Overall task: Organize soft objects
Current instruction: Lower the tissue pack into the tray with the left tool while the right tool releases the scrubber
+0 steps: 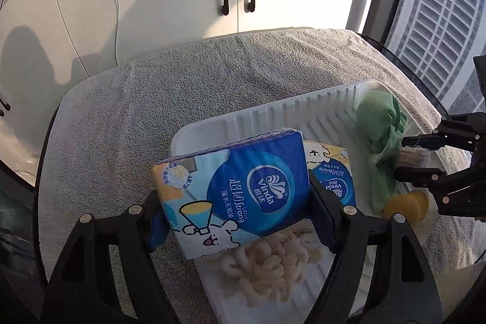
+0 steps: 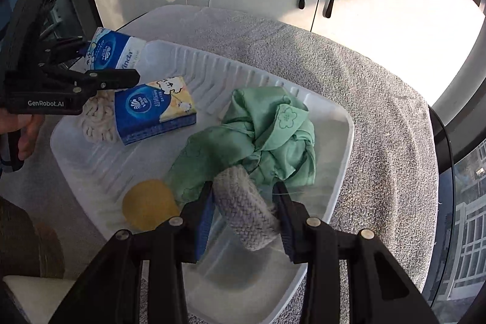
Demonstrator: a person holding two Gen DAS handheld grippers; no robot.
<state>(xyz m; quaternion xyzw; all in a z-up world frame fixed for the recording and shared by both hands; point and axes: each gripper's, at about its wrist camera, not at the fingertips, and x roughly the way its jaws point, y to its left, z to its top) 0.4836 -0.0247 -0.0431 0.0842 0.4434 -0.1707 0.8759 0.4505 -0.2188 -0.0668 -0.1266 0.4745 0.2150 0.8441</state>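
The tissue pack held in the left gripper and the knitted roll clamped by the right gripper are best lowered into bare spots of the white tray before the jaws are released. Counted: two tissue packs, one green cloth, one yellow sponge.

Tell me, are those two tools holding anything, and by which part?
Left tool clamps a blue tissue pack across its two side edges. Right tool pinches a grey knitted roll around its middle.
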